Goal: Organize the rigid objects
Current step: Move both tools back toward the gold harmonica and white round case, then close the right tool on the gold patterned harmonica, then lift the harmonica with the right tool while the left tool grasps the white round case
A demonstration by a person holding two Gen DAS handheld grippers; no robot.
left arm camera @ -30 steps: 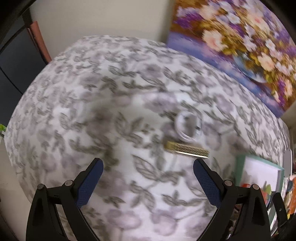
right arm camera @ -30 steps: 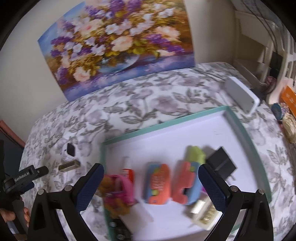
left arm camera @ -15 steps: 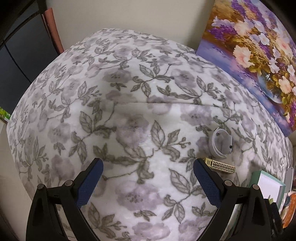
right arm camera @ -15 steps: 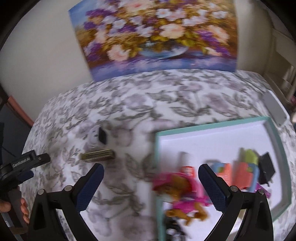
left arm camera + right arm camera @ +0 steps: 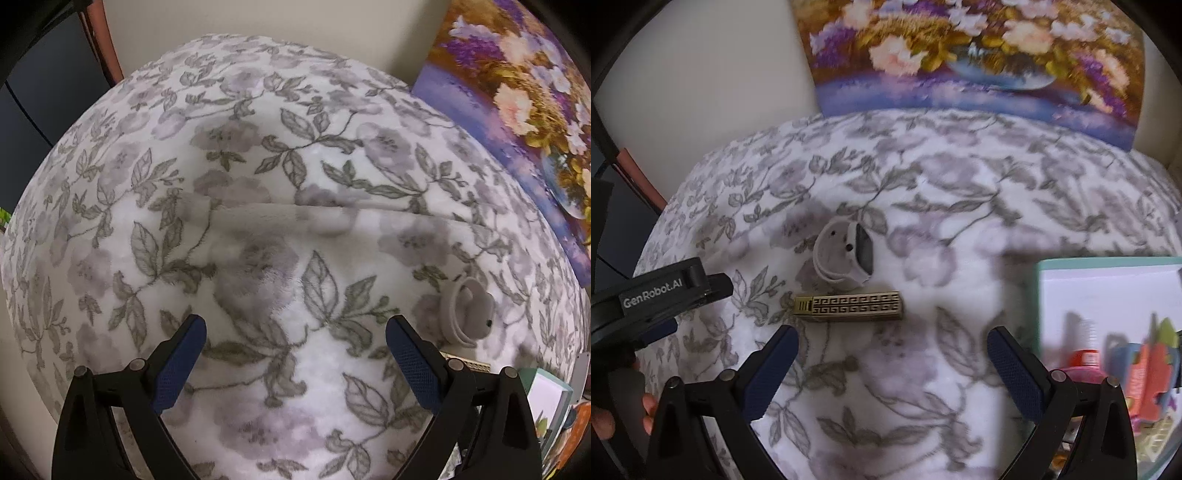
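Observation:
A gold patterned bar-shaped case [image 5: 849, 306] lies on the floral blanket [image 5: 945, 206], just beyond my open, empty right gripper [image 5: 892, 343]. Behind it lies a grey-white smartwatch with a curled band [image 5: 846, 256]. The watch also shows in the left wrist view [image 5: 469, 314], with the gold case's end [image 5: 471, 364] peeking past the right finger. My left gripper [image 5: 295, 332] is open and empty over bare blanket. It shows in the right wrist view at the left edge [image 5: 665, 295]. A teal-rimmed white tray [image 5: 1071, 264] at the right holds several colourful toys.
A flower painting [image 5: 979, 59] leans on the wall behind the blanket and shows in the left wrist view [image 5: 524, 103]. A dark cabinet with a reddish edge [image 5: 99, 44] stands at the left. The tray's corner [image 5: 546, 395] shows at the lower right of the left wrist view.
The right gripper swung left from above the tray toward the gold case and watch, which now lie right in front of it. The left gripper shifted left, so the watch slid toward its right edge.

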